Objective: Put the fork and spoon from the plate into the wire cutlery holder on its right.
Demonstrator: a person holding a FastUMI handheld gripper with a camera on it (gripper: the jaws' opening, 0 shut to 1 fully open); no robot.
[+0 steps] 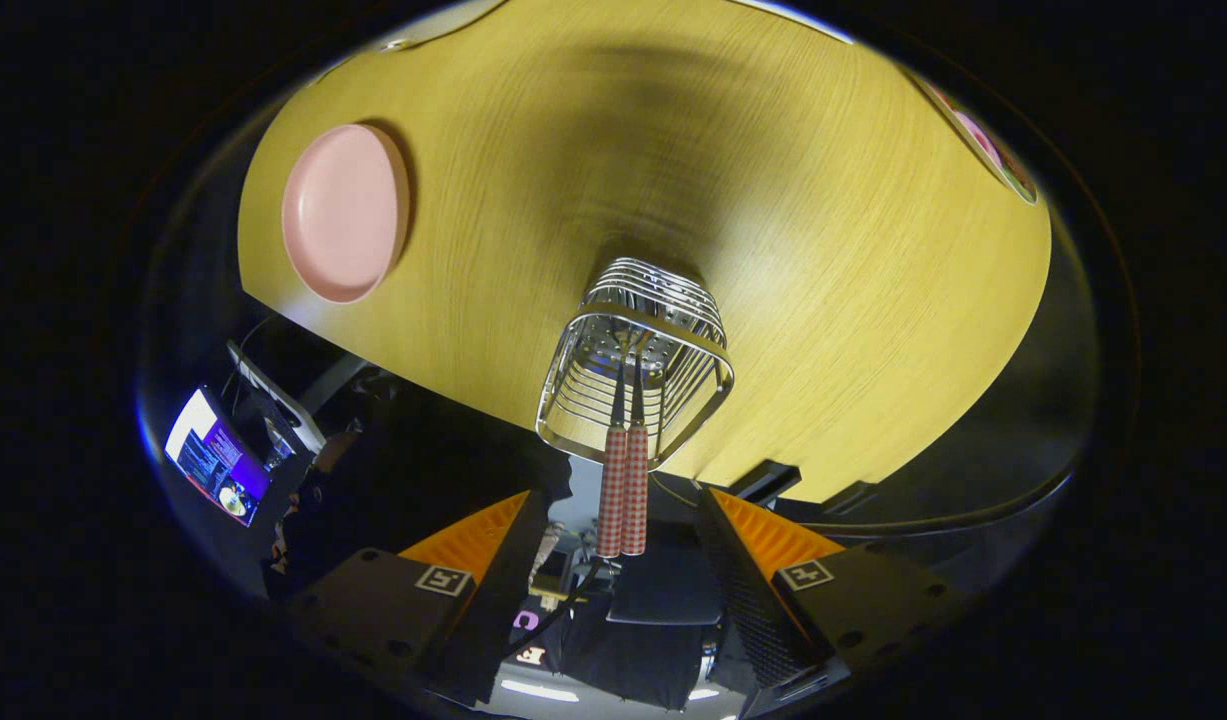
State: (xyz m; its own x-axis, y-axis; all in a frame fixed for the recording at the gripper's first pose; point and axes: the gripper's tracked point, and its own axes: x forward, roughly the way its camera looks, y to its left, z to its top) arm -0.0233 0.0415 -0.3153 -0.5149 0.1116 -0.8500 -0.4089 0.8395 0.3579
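Gripper view: looks down on a yellow wood-grain table (793,200), heavy fisheye bend.
Gripper (623,575): fingers spread wide, both bare, pressing on nothing.
Finger gap: the two handle ends sit in it, touching neither finger.
Wire cutlery holder (638,365): chrome wire basket, stands on the table near its edge, just ahead of the fingers, mouth toward the camera.
Cutlery: two red-checked handles (623,490) stick out of the holder side by side, touching each other.
Fork vs spoon: heads are down inside the wires, cannot tell which handle is which.
Holder base: perforated bottom shows through the mouth.
Plate (341,212): pink, round, nothing on it, lies on the table well apart from the holder, to its left.
Shadow: broad dark patch on the table beyond the holder.
Off table: lit screen (216,458) below the table edge, left of the fingers.
Far corner: small pink patterned object (988,145) at the table's right edge, too small to tell.
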